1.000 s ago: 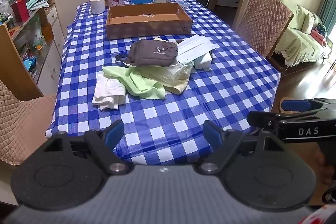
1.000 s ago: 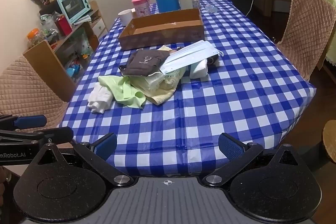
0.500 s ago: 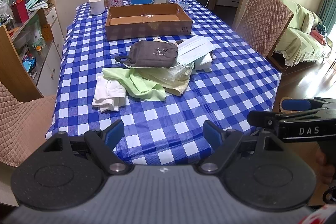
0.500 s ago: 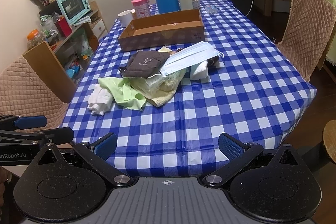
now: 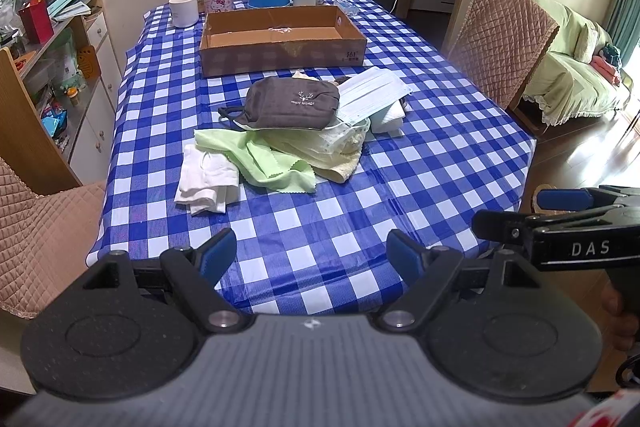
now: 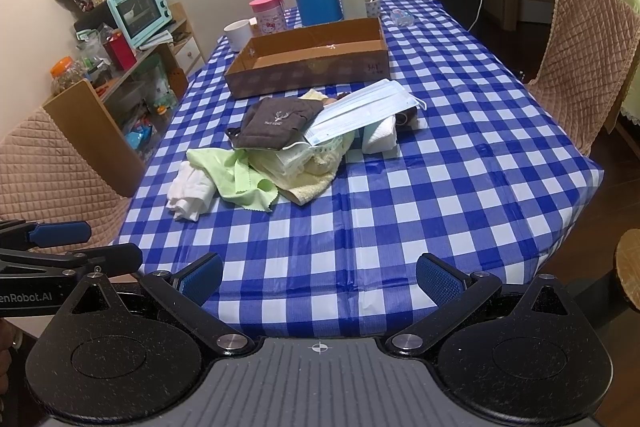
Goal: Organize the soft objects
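Both tongs, left gripper [image 5: 311,247] and right gripper [image 6: 319,273], hang empty with fingers apart at the table's [image 5: 432,163] near edge, while the soft pile [image 5: 296,131] lies mid-table, just near of the empty box [image 5: 280,41].

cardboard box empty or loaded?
Empty: the cardboard box shows only bare floor in both views; the soft items are all on the table outside it.

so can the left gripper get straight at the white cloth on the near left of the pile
Probably yes. The left gripper is open and empty, and only bare checked tablecloth lies between it and the white cloth. The green cloth overlaps just its far right edge; its near side lies uncovered.
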`<control>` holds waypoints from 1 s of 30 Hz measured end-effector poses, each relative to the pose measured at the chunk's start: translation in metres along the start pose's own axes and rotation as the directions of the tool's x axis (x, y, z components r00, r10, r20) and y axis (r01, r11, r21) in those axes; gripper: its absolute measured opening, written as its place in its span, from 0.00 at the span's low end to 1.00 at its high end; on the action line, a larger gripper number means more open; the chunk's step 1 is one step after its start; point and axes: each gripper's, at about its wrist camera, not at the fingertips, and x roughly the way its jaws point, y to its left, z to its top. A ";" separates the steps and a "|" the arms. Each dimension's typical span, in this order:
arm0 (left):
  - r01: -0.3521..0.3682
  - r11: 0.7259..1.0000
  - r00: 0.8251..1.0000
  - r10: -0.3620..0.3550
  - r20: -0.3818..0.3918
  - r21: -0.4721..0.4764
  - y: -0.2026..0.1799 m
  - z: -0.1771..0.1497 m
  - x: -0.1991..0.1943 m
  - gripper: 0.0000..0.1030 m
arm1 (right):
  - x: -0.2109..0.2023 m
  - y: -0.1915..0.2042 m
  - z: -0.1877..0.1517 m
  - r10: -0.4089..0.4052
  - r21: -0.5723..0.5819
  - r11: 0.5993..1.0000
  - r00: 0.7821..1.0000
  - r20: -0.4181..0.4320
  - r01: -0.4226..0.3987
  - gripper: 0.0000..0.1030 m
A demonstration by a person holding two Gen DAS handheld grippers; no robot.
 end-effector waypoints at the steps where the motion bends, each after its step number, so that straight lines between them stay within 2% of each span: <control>1: 0.000 1.000 1.000 0.000 0.000 0.000 0.000 0.000 -0.001 0.78 | 0.000 0.000 0.000 0.000 0.000 1.000 1.000 0.000 0.000 1.00; 30: 0.000 1.000 1.000 0.000 -0.001 0.001 0.000 0.000 0.000 0.78 | 0.003 0.001 0.001 0.000 0.001 1.000 1.000 -0.003 0.000 1.00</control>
